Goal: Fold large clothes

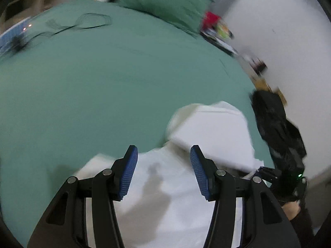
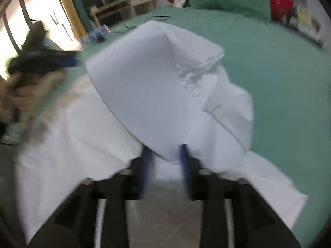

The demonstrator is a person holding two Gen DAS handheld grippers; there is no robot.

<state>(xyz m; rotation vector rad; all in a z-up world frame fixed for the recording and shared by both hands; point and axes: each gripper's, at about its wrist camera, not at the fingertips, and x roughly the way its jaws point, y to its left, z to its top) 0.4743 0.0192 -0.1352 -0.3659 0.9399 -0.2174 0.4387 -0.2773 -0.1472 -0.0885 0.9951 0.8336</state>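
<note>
A large white garment (image 1: 165, 186) lies on the green bed (image 1: 103, 93) near its front edge. My left gripper (image 1: 163, 155) is open and empty, held above the garment. In the right wrist view a fold of the white garment (image 2: 149, 86) is lifted and hangs over my right gripper (image 2: 164, 155). The cloth sits between the blue pads, which stand a little apart; the frame is blurred, so the grip is unclear. The left gripper (image 2: 70, 62) shows at the left in that view. The right gripper (image 1: 264, 171) shows at the lower right in the left wrist view.
A green pillow (image 1: 165, 2) lies at the head of the bed with red items beside it. A black cable (image 1: 82, 24) lies on the far left of the sheet. A dark bag (image 1: 277, 128) sits by the white wall at right. Wooden furniture (image 2: 124, 6) stands beyond the bed.
</note>
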